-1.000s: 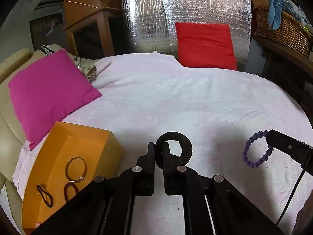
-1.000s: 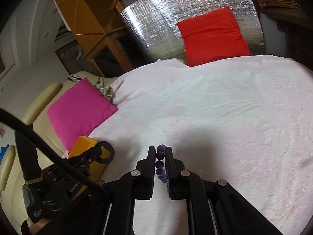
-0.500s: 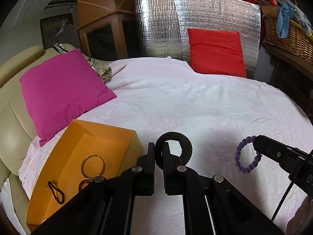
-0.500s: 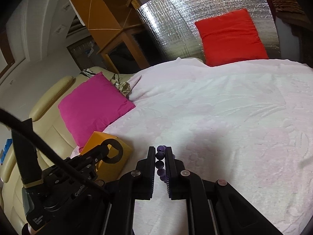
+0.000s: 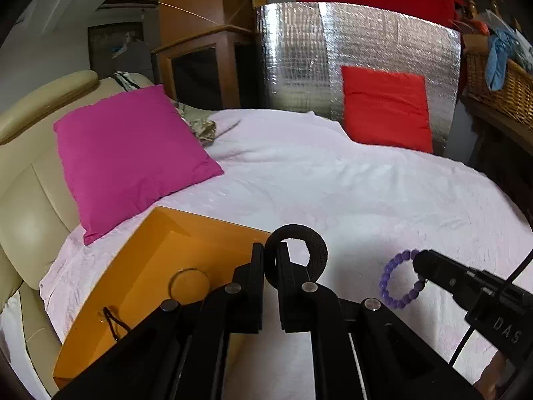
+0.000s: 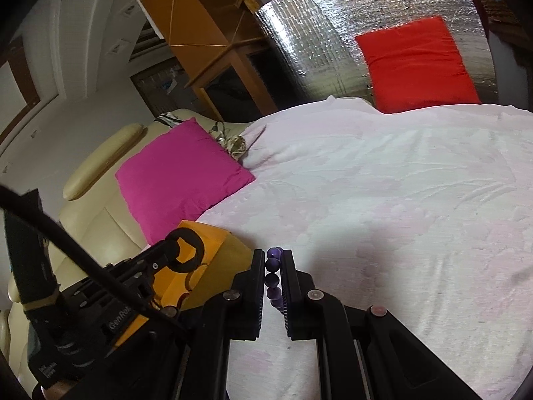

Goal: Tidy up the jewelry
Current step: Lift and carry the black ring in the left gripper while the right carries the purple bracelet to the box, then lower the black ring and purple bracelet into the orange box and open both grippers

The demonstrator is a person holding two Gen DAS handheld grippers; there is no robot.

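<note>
Pink bedspread (image 5: 333, 183), left edge: orange box (image 5: 160, 253) holds metal ring (image 5: 190, 281), black loop (image 5: 111, 321). Left gripper (image 5: 270, 260) clamps black ring (image 5: 308, 245); right gripper (image 6: 273, 263) clamps purple bead bracelet (image 6: 272, 271).

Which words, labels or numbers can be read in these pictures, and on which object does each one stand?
"DAS": pale letters on the black right gripper body, cut off, left wrist view.
"Gen Ro": white letters on the black left gripper body, partly hidden by a black cable.
Smaller white print lower down: too blurred.

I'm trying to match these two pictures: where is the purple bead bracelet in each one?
Left wrist view: purple bead bracelet at lower right, hanging from the right gripper.
Right wrist view: bottom centre, pinched between that gripper's own fingers.
Shared landmark: the orange box.
</note>
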